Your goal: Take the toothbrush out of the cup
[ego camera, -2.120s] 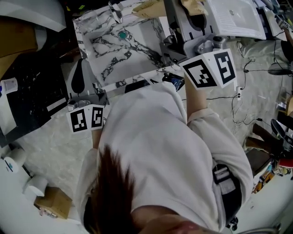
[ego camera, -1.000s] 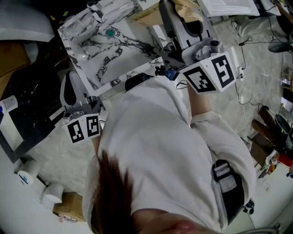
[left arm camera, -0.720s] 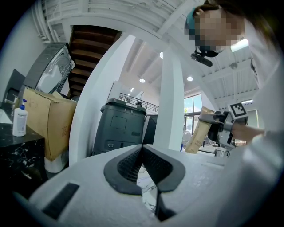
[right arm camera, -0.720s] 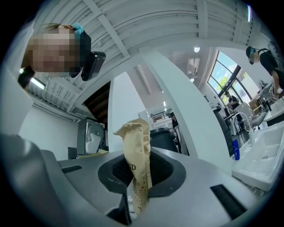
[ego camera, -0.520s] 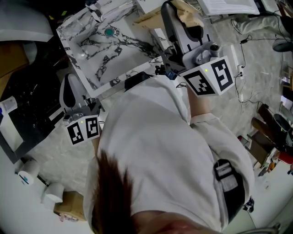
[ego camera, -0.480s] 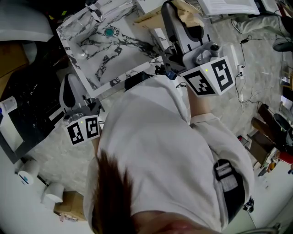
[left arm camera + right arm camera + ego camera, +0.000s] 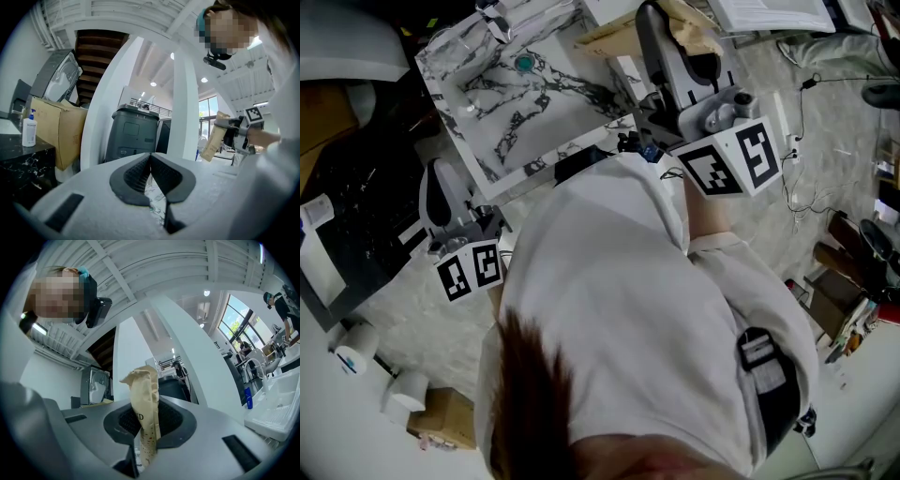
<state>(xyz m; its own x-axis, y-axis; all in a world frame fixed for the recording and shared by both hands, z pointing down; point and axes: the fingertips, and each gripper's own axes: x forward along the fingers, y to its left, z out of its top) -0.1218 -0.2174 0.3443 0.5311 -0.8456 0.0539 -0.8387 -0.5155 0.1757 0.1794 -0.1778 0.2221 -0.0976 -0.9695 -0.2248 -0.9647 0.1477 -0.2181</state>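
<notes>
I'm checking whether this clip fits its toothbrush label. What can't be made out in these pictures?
- The toothbrush and cup: in no view; the person's white shirt covers the head view's middle.
- Beige paper packet in the shut right claw: contents hidden, print too small.
- Left claw, shut and empty: its own body hides what is below.

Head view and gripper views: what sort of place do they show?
Probably a large workshop or lab hall with a mock bathroom: a white marble-patterned sink counter stands on a pale floor with loose black cables, and the left gripper view shows a tall white column and a brown cardboard box.
</notes>
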